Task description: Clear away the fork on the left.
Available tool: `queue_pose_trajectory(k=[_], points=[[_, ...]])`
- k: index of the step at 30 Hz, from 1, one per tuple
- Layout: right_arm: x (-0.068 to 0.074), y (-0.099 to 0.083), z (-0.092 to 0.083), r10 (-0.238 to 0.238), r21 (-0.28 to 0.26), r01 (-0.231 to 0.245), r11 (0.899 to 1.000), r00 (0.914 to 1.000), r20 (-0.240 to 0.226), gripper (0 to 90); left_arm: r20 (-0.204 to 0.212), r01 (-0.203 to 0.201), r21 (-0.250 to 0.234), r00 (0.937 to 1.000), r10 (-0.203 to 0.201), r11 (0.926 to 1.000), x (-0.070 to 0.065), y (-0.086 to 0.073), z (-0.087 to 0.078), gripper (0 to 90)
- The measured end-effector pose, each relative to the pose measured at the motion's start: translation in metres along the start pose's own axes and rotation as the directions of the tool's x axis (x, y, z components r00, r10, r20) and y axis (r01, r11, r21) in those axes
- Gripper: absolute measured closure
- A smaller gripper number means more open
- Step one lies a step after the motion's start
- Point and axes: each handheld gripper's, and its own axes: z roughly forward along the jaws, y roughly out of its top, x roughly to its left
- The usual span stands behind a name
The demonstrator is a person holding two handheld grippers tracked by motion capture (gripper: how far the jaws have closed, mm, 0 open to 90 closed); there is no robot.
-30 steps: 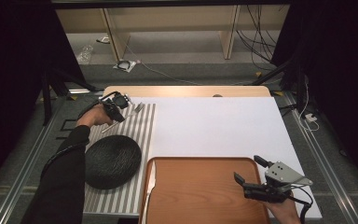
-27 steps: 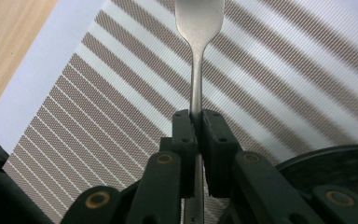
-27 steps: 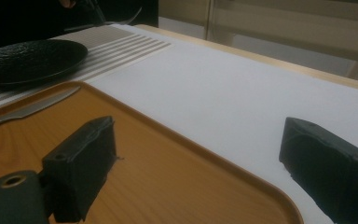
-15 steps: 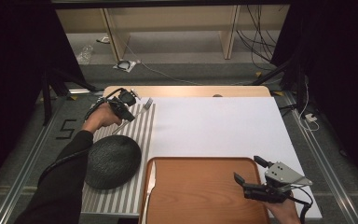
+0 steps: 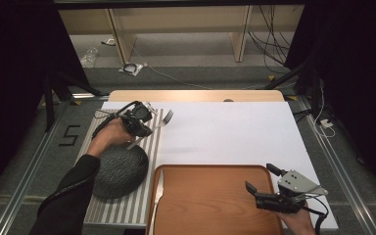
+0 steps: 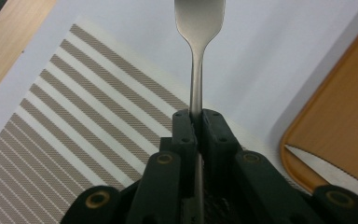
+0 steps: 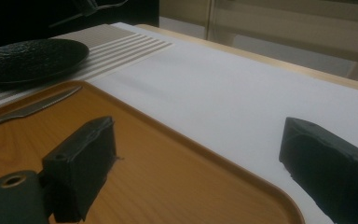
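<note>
Fork (image 6: 198, 28) held in the left gripper (image 5: 144, 128), whose black jaws are pinched tight on the thin handle. In the left gripper view the handle runs straight out from between the jaws, so the fork's long axis continues the line of the gripper, with the broad head farthest out. From above, the fork (image 5: 157, 125) hangs in the air over the far right edge of the striped placemat (image 5: 90, 210), its prongs pointing far and to the right, toward the bare white tabletop (image 5: 225, 132).

Outward from the gripper: a dark round plate (image 5: 118, 169) sits on the mat just nearer the person, and a wooden tray (image 5: 215, 205) lies to the near right with a knife (image 5: 157, 193) along its left rim. The right gripper (image 5: 262, 188) rests over the tray's near right corner, jaws wide apart and holding nothing — well away from the fork, so the left hand is the one placed to set it down.

Compared with a second ago, the left hand has lifted the fork and carried it to the right, off the middle of the mat — the right hand has not moved.
</note>
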Motion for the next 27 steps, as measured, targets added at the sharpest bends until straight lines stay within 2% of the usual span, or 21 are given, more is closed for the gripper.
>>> queue_pose_trajectory(k=[1,4,5,6,9,10,12,14,18,27], points=[[0.0,0.0,0.0,0.0,0.0,0.0,1.0,1.0,0.001,11.7,0.0,0.0,0.0,1.0,0.0,1.0,0.0,0.0,0.0,84.2],[0.0,0.0,0.001,0.002,-0.011,-0.002,1.0,1.0,-0.002,11.7,0.026,-0.012,0.0,0.9996,0.012,0.9999,-0.014,-0.001,-0.001,84.2],[0.0,0.0,0.001,0.002,-0.011,-0.002,1.0,1.0,-0.002,11.7,0.026,-0.012,0.0,0.9996,0.012,0.9999,-0.014,-0.001,-0.001,84.2],[0.0,0.0,0.0,0.001,-0.011,-0.001,1.0,1.0,-0.001,11.7,0.04,-0.017,-0.001,0.9991,0.017,0.9998,-0.022,-0.003,-0.001,84.2],[0.001,0.0,0.0,0.003,-0.013,-0.003,1.0,1.0,-0.002,11.7,0.054,-0.021,-0.02,0.9983,0.022,0.9996,-0.033,-0.007,-0.002,84.2],[0.001,0.0,0.0,0.003,-0.012,-0.003,1.0,1.0,-0.002,11.7,0.054,-0.021,-0.02,0.9983,0.022,0.9996,-0.033,-0.007,-0.002,84.2],[0.001,0.0,0.001,0.002,-0.015,-0.002,1.0,1.0,-0.002,11.7,0.06,-0.028,-0.035,0.9977,0.03,0.999,-0.044,-0.011,-0.002,84.2],[0.001,0.0,0.001,0.003,-0.015,-0.003,1.0,1.0,-0.002,11.7,0.063,-0.033,-0.039,0.9974,0.036,0.9987,-0.047,-0.012,-0.002,84.2],[0.001,0.0,0.001,0.003,-0.015,-0.003,1.0,1.0,-0.002,11.7,0.07,-0.056,-0.055,0.9957,0.06,0.9969,-0.063,-0.016,-0.003,84.2],[0.001,0.0,0.001,0.004,-0.015,-0.004,1.0,1.0,-0.003,11.7,0.091,-0.087,-0.068,0.9915,0.093,0.9939,-0.086,-0.022,-0.004,84.2]])
